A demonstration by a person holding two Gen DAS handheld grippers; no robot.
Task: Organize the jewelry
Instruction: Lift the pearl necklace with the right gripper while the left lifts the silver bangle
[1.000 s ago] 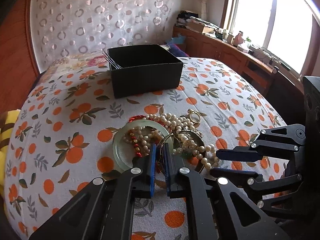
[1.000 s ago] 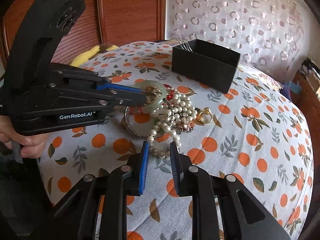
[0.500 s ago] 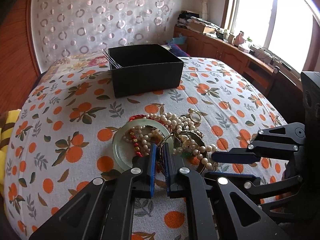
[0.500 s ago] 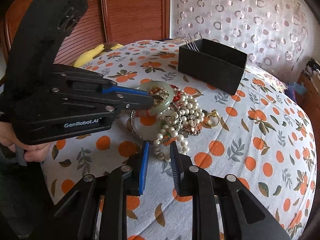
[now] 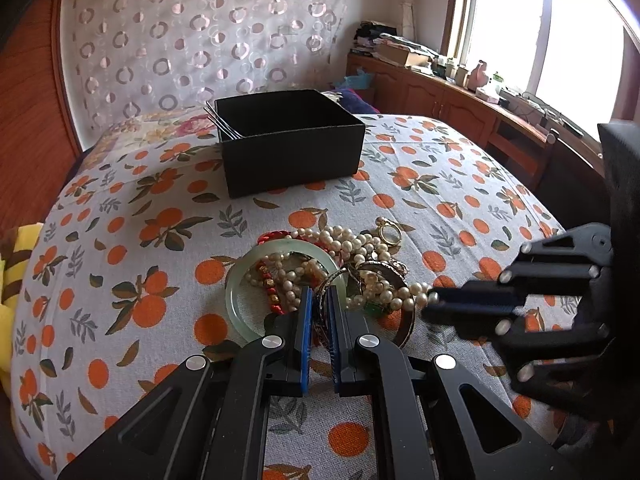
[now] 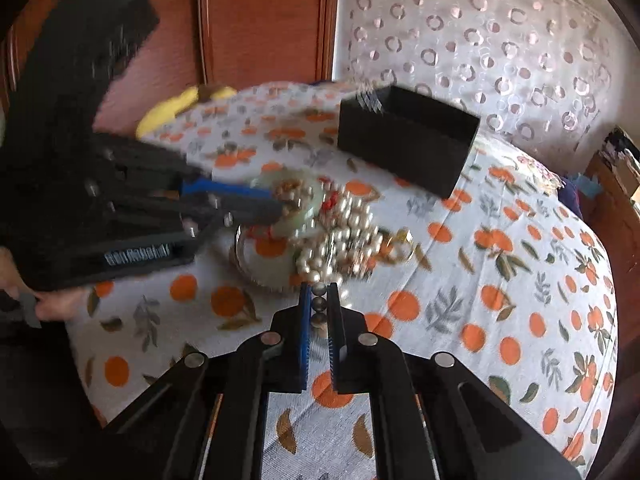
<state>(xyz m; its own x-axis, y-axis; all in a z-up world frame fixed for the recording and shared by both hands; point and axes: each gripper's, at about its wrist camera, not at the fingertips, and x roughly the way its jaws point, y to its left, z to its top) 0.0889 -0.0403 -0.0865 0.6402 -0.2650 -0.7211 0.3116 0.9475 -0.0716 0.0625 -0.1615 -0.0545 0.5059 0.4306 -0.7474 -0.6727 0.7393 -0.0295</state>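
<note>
A heap of jewelry lies on the orange-patterned tablecloth: a pale green jade bangle (image 5: pixel 240 276), a white pearl necklace (image 5: pixel 352 244), red beads (image 5: pixel 272 292), a gold ring (image 5: pixel 388 234) and a metal bangle (image 5: pixel 404 328). My left gripper (image 5: pixel 318 296) is shut on a thin bangle at the heap's near edge. My right gripper (image 6: pixel 319 300) is shut on the end of the pearl necklace (image 6: pixel 352 236); it also shows at the right of the left wrist view (image 5: pixel 430 306). A black open box (image 5: pixel 288 140) stands beyond the heap.
Metal pins stick up from the box's left corner (image 5: pixel 220 120). A yellow cloth (image 5: pixel 16 264) lies at the table's left edge. A wooden cabinet with clutter (image 5: pixel 440 92) runs under the window on the right. A wooden headboard (image 6: pixel 260 20) stands behind the table.
My right gripper moved forward to the heap and closed on the pearl strand. The left gripper stayed shut at the bangle.
</note>
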